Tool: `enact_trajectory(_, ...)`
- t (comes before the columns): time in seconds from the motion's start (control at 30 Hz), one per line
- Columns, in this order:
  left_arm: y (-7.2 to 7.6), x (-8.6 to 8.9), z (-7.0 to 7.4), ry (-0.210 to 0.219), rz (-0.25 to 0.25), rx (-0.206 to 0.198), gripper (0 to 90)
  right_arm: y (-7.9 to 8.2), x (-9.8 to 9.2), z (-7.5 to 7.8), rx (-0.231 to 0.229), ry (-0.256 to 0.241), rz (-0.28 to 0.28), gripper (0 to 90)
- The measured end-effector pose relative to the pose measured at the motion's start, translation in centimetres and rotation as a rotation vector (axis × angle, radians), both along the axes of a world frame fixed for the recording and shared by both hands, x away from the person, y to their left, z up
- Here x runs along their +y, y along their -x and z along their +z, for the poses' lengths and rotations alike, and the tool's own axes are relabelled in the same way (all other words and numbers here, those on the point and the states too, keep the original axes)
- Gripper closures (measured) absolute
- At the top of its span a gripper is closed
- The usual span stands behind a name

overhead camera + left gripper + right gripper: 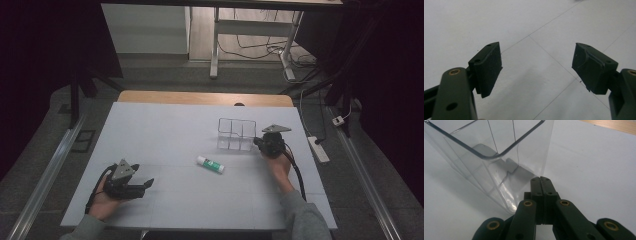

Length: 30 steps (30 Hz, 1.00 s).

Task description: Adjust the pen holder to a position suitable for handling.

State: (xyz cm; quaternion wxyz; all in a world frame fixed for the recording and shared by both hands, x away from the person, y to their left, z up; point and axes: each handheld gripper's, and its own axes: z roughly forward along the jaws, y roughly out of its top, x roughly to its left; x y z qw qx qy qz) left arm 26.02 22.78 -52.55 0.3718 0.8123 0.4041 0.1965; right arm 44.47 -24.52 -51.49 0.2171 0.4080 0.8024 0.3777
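Observation:
A clear plastic box (236, 134) with several compartments stands on the white board, right of centre. A white glue stick (210, 164) with a green cap lies flat in front of it. My right gripper (256, 142) sits at the box's right side. In the right gripper view its jaws are pressed together (541, 180), with nothing visible between them, just at a bottom corner of the clear box (499, 157). My left gripper (149, 183) rests at the front left, pointing right. In its own view it stands open (536, 67) over bare board.
The white board (165, 125) covers a wooden table whose far edge (200, 96) shows. Metal rails run along both sides on the floor. A power strip (318, 149) lies on the floor at the right, and desk legs (215, 50) stand behind.

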Motion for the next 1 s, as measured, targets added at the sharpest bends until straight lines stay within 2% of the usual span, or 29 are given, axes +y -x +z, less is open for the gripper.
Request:
enact_trajectory(0.37,0.0,0.0,0.0,0.002,-0.001,-0.002,23.7,-0.2,2.1,-0.2,0.012,-0.01,0.022,89.0)
enact_trajectory(1.0,0.0,0.1,0.0,0.002,-0.001,-0.003,23.7,-0.6,6.2,-0.3,0.0,-0.017,0.079,89.0)
